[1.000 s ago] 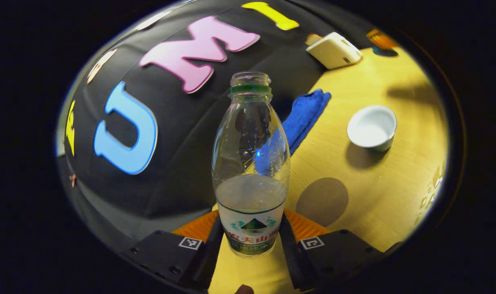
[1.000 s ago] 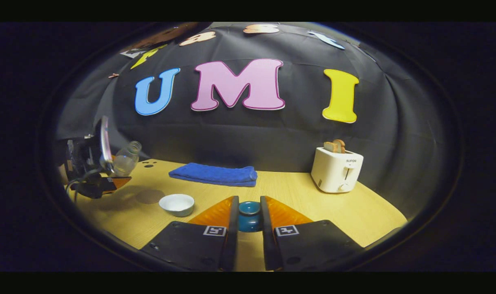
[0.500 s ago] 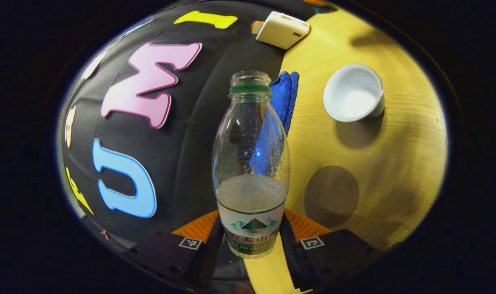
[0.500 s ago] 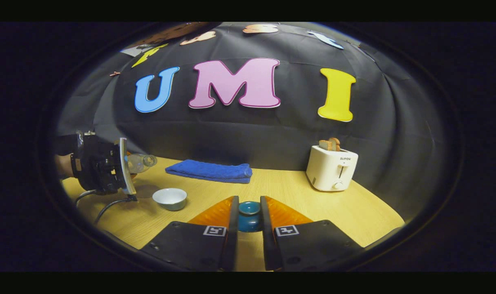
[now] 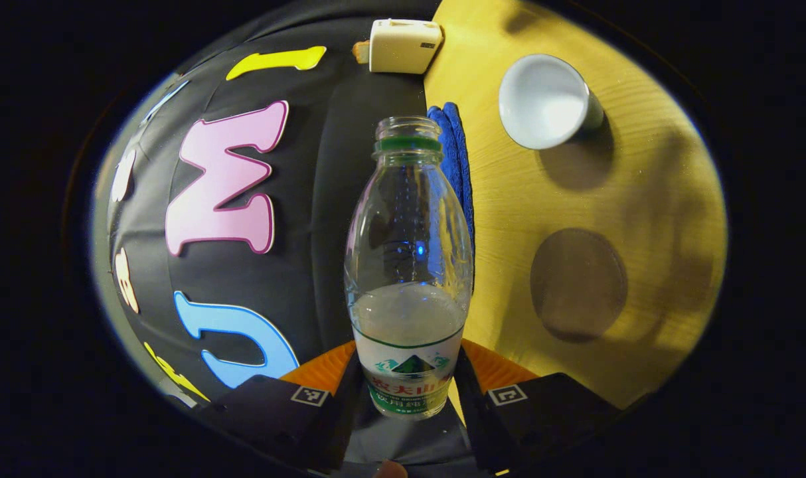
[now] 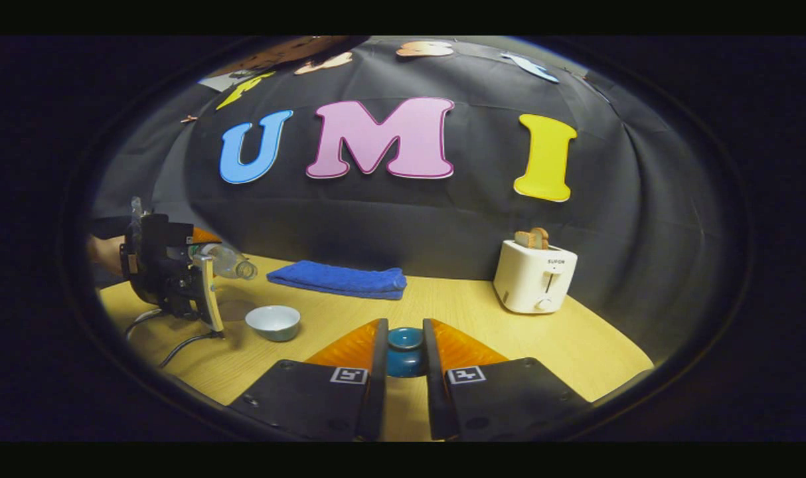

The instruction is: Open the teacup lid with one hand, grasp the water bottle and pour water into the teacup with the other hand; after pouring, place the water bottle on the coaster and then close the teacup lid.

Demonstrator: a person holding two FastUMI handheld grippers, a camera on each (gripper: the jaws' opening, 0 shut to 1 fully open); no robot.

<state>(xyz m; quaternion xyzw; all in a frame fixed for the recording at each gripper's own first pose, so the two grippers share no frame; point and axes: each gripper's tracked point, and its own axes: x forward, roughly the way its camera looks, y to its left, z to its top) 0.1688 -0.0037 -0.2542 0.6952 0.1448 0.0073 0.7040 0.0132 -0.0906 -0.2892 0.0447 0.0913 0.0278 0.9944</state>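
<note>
Pour step in hand. Left gripper [image 5: 408,392] with both fingers clamped on lower body of water bottle [image 5: 408,265]; bottle uncapped, tipped nearly sideways, mouth aimed toward teacup [image 5: 544,99]. In right gripper view, bottle [image 6: 227,261] lying close to horizontal, raised above bench [image 6: 483,318], mouth up and to the side of teacup [image 6: 273,321], not yet over it.

Right gripper [image 6: 403,372] with fingers narrow, pinched on knob of teacup lid [image 6: 404,350], held clear of cup. Coaster [image 5: 579,284] bare, beside cup.

No stream visible yet. Judged best: carry mouth over cup centre before tipping further; tilt slowly, since cup is small and shallow and bottle roughly 1/3 full. Keep grip low and firm against slipping. Keep lid parked well aside. Blue towel [image 6: 336,280] and toaster [image 6: 534,275] at back, out of the way.
</note>
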